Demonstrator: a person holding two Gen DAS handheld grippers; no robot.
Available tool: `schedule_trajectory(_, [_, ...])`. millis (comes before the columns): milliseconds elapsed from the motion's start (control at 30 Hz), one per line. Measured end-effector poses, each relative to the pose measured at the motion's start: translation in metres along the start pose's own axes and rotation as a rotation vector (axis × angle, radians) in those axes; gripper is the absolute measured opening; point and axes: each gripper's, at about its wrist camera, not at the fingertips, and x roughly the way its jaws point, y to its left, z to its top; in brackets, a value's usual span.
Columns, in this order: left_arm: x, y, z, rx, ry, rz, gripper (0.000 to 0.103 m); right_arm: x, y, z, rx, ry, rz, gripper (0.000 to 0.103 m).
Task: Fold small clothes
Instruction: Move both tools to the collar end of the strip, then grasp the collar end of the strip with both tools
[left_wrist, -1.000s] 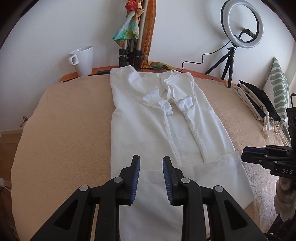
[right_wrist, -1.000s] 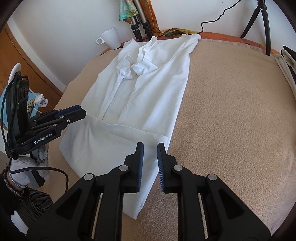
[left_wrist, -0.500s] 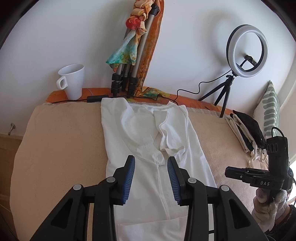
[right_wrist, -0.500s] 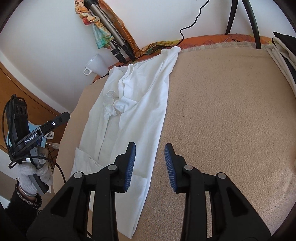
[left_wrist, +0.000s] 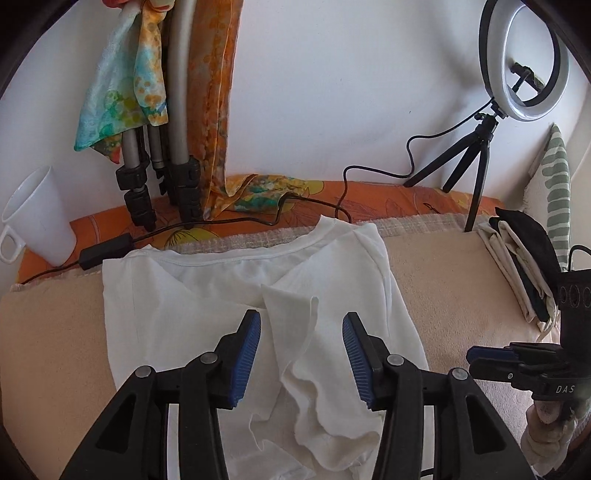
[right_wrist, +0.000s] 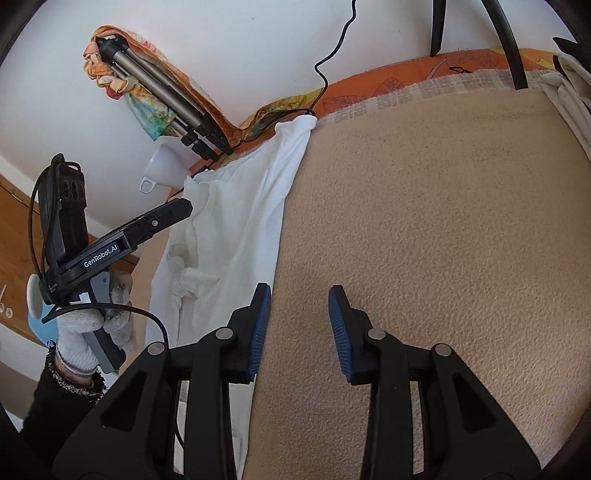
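Note:
A white shirt (left_wrist: 177, 314) lies flat on the beige blanket (left_wrist: 450, 295), collar at the far end, both sleeves folded in over its middle. My left gripper (left_wrist: 301, 332) hovers over the folded sleeves with its jaws opening; a sleeve shows in the gap below, and the pads do not press on it. My right gripper (right_wrist: 299, 302) is open above bare blanket (right_wrist: 424, 221), just right of the shirt's (right_wrist: 236, 229) long edge, with nothing in it. Each gripper shows in the other's view: the left gripper (right_wrist: 181, 208) in a gloved hand (right_wrist: 85, 332), the right gripper (left_wrist: 476, 356) low at the right.
Along the far wall stand a white mug (left_wrist: 37, 221), tripod legs (left_wrist: 177, 177) draped with coloured scarves, a black cable and a ring light (left_wrist: 524, 62) on a small tripod. A stack of folded clothes (left_wrist: 517, 266) and a striped pillow (left_wrist: 554, 184) lie at the right.
Both grippers have travelled from the shirt's folded hem up toward its collar end. The left jaws have spread much wider; the right jaws have widened a little.

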Motion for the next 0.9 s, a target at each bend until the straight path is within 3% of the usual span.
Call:
schedule_trajectory(100, [0.017, 0.008, 0.000, -0.032, 0.023, -0.008, 0.042, 0.008, -0.005, 0.016, 0.001, -0.008, 0.018, 0.035])
schedule_trajectory(167, [0.023, 0.011, 0.000, -0.037, 0.022, 0.014, 0.022, 0.013, -0.008, 0.027, 0.005, -0.015, 0.026, 0.035])
schedule_trajectory(200, [0.025, 0.014, -0.001, -0.044, 0.015, 0.013, 0.019, 0.017, -0.009, 0.034, 0.009, -0.018, 0.028, 0.034])
schedule_trajectory(267, [0.024, 0.016, -0.003, -0.055, -0.015, 0.029, 0.002, 0.024, -0.010, 0.047, 0.015, -0.023, 0.032, 0.034])
schedule_trajectory(433, [0.018, 0.030, -0.011, -0.138, -0.067, 0.049, 0.000, 0.051, -0.008, 0.083, 0.004, -0.014, 0.004, 0.034])
schedule_trajectory(700, [0.022, 0.028, -0.010, -0.123, -0.069, 0.062, 0.000, 0.086, 0.009, 0.121, -0.065, -0.029, -0.040, 0.034])
schedule_trajectory(767, [0.023, 0.028, -0.010, -0.125, -0.069, 0.059, 0.001, 0.092, 0.017, 0.122, -0.104, -0.024, -0.072, 0.024])
schedule_trajectory(800, [0.024, 0.029, -0.009, -0.127, -0.069, 0.058, 0.001, 0.096, 0.021, 0.124, -0.126, -0.011, -0.097, 0.010])
schedule_trajectory(900, [0.024, 0.029, -0.009, -0.127, -0.070, 0.052, 0.005, 0.096, 0.038, 0.133, -0.222, -0.034, -0.245, 0.007])
